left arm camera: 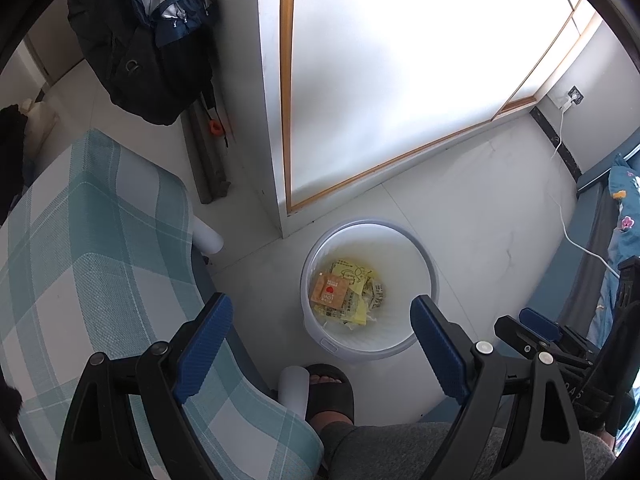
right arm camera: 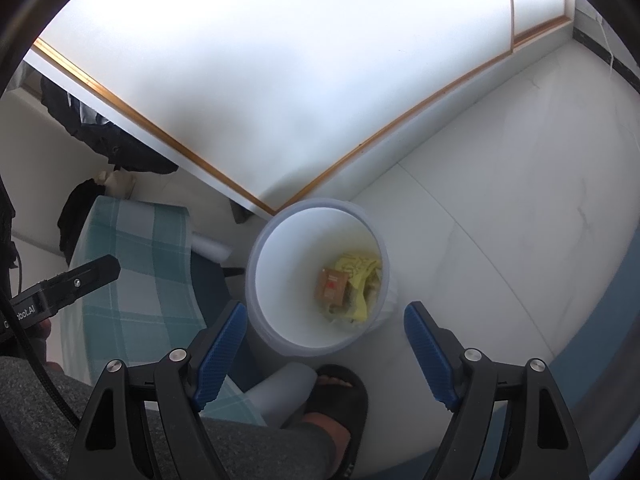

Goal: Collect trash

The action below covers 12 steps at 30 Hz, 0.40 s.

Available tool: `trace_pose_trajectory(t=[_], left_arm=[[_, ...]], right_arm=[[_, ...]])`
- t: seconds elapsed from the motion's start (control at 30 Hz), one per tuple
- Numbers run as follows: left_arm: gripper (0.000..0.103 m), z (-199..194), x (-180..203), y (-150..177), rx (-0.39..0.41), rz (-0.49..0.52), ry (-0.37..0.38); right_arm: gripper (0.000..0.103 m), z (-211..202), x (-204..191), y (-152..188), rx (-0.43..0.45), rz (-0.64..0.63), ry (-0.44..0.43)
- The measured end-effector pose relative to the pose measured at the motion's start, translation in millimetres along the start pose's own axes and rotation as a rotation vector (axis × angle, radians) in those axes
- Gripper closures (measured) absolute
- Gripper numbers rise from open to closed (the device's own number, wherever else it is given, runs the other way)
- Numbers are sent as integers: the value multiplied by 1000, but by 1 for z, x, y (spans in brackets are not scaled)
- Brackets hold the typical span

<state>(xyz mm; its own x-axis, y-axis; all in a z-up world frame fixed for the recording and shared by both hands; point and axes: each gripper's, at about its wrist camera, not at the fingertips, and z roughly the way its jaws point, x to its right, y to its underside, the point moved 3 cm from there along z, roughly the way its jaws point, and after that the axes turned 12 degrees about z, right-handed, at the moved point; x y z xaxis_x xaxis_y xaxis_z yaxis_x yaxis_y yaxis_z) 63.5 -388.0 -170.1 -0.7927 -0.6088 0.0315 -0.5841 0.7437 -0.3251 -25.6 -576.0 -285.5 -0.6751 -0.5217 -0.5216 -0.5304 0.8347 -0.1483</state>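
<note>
White bin [left arm camera: 316,320] holding yellow wrappers [left arm camera: 356,280], orange packet [left arm camera: 329,290], both grippers' fingers wide apart, empty

The orange packet [left arm camera: 329,290] hides part of the yellow wrappers [left arm camera: 357,276]; their print is unreadable.

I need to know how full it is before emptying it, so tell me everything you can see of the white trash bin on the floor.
The trash bin is a round, white, plastic-looking tub with a pale grey rim, standing upright and open on the light tiled floor beside the white cabinet corner. It has no lid on. Only its bottom is covered: yellow wrappers and an orange packet lie there. A foot in a black slipper stands just in front. Both grippers hover above it, open, touching nothing.
</note>
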Motion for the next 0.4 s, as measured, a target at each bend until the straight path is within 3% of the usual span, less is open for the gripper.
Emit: trace_pose_trajectory(t=[0.4], left_arm=[[14,-3,-3,3,19,-17,11]], right_arm=[[22,0,0,-3,4,-8,16]])
